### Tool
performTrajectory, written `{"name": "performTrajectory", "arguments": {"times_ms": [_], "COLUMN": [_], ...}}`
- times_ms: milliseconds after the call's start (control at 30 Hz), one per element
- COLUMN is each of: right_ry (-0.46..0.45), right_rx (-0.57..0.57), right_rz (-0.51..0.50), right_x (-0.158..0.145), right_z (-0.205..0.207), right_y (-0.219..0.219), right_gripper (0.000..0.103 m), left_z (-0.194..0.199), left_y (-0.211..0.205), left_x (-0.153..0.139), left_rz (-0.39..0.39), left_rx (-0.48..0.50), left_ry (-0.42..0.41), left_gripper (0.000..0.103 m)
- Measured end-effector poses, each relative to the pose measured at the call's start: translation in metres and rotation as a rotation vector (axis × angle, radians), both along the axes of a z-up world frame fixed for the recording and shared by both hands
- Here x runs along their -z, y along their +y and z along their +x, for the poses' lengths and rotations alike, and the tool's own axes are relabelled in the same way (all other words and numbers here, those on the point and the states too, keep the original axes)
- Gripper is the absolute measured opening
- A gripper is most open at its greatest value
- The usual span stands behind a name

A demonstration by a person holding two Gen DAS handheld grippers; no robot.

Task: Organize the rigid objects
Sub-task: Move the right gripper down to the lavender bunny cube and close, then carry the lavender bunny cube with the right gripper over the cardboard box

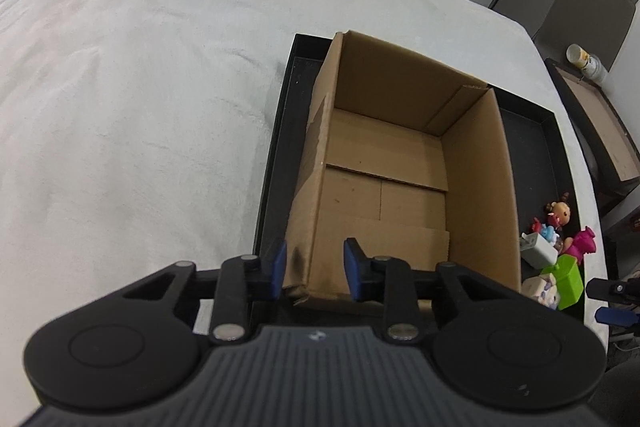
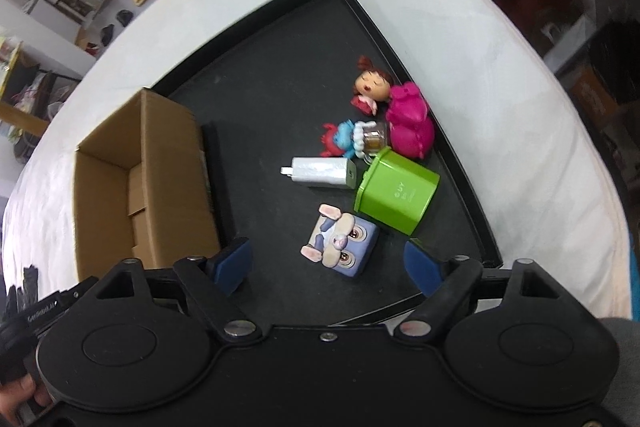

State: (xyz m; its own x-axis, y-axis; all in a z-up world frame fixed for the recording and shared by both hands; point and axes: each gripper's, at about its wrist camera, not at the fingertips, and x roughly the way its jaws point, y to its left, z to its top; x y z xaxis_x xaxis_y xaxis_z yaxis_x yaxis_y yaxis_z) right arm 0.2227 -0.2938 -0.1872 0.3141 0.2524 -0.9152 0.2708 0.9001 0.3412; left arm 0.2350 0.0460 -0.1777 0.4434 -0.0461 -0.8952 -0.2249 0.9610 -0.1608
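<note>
Cardboard box (image 1: 404, 163) upright, long axis toward cam.

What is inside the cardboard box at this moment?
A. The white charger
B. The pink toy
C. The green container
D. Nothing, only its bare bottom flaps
D: the cardboard box shows only bare flaps inside, while the green container, pink toy and white charger lie on the black tray beside it.
</note>
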Motion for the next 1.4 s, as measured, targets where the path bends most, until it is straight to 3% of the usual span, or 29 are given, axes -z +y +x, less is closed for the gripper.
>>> {"name": "performTrajectory", "arguments": {"times_ms": [67,300,867,967,1000,1400], "right_ry": [0.019,0.067,0.118,0.131,0.131,0.092], "right_rx": [0.016,0.059,0.047,0.033,0.030,0.041], "right_rz": [0.011,-0.008,-0.097,-0.104,-0.111,-0.023], "right_x": [0.006,0.028,0.059,0.064,0.065,0.044], "right_z": [0.002,0.010,0.015,0.015,0.014,0.001], "right_y": [0.001,0.008,0.034,0.037,0.038,0.018], "right_gripper": [0.078,0.078,0.078,0.061,0.050,0.044], "left_z": [0.002,0.008,-0.021,-0.028,-0.031,-0.041], "left_y": [0.002,0.005,-0.001,0.002,0.003,0.008], "left_x": [0.002,0.010,0.009,0.008,0.008,0.013], "left_rz": [-0.006,0.013,0.027,0.026,0.028,0.006], "left_rx": [0.000,0.004,0.066,0.077,0.076,0.046], "left_ry": [0.002,0.022,-0.005,-0.020,-0.033,-0.068], "left_gripper": [0.029,0.012,0.010,0.010,0.011,0.011]}}
